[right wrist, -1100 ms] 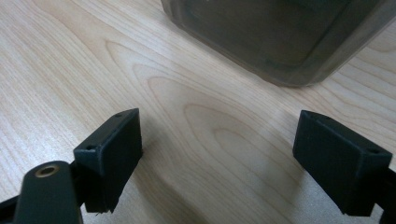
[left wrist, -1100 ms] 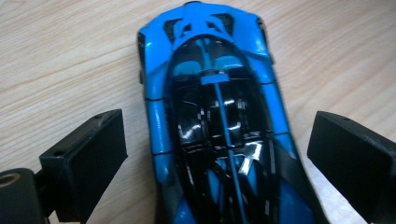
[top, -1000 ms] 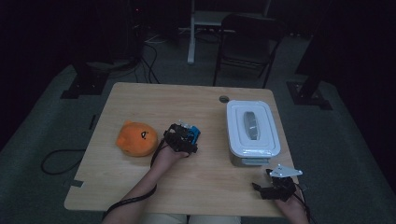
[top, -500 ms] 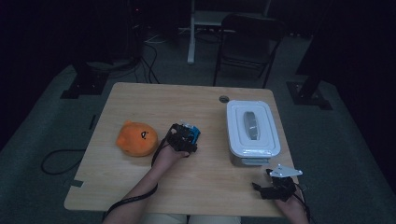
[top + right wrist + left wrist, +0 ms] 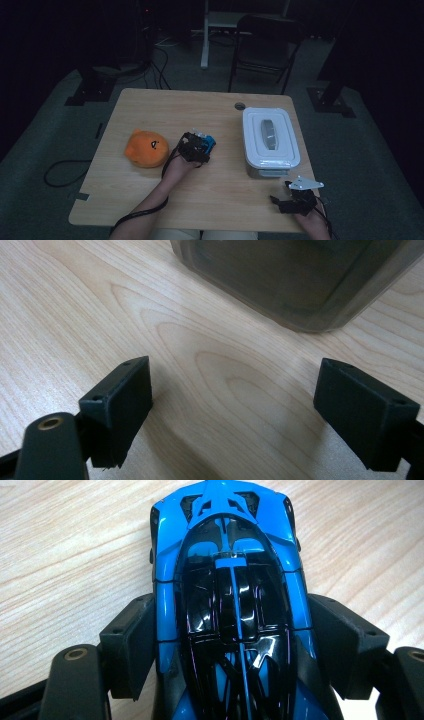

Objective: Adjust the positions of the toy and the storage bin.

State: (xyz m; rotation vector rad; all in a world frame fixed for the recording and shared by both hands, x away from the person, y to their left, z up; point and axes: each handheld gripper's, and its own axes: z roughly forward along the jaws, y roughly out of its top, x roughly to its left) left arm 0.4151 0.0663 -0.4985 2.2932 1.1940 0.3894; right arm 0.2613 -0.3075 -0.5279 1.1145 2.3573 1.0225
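- The left gripper [image 5: 199, 145] sits at the middle of the high view, on the wooden table [image 5: 150, 107]. Its jaws have just been closing, with the blue and black toy car [image 5: 230, 605] between them.
- In the left gripper view both black pads [image 5: 127, 645] press the car's flanks, so it is grasped. The car fills the centre of that frame, resting on the wood.
- The right gripper [image 5: 295, 197] rests at the lower right of the high view, its jaws spread wide over bare wood.
- A white lidded box [image 5: 270, 137] lies right of centre, just above the right gripper.
- An orange plush toy [image 5: 146, 148] lies left of the car, near the left gripper.
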